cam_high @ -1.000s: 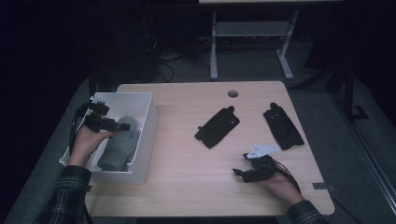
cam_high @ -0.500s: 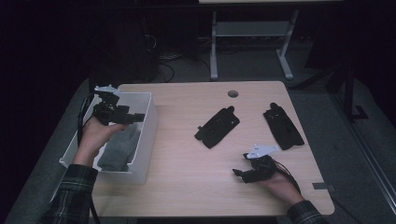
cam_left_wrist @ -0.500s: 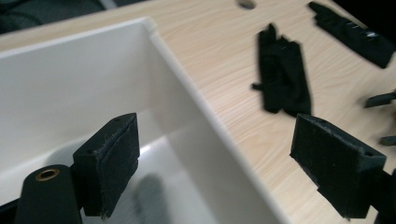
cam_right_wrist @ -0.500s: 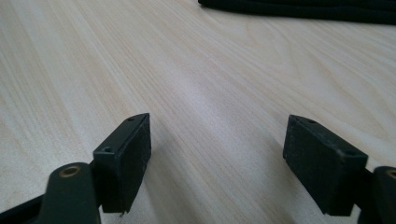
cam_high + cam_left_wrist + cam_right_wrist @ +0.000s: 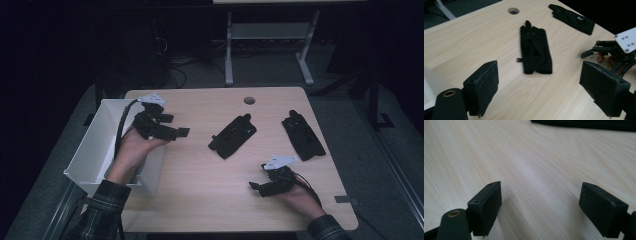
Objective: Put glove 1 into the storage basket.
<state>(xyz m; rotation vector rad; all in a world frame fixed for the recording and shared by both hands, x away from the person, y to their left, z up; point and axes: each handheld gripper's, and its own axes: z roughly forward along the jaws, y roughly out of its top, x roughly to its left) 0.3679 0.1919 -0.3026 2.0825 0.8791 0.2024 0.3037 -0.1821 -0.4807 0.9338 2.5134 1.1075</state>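
Tongs: left tongs (image 5: 182,132) and right tongs (image 5: 254,186) both spread, empty; right's jaws just widened.
Nearer black fabric glove (image 5: 534,50): soft, light, limp; pinch at cuff edge.

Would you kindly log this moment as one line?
left tool: open, empty, beside white bin | right tool: open, empty, jaws just opening | near glove, far glove: flat on table

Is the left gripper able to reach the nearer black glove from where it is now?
Probably yes: the left gripper is open and empty, and only bare table lies between it and the nearer black glove.
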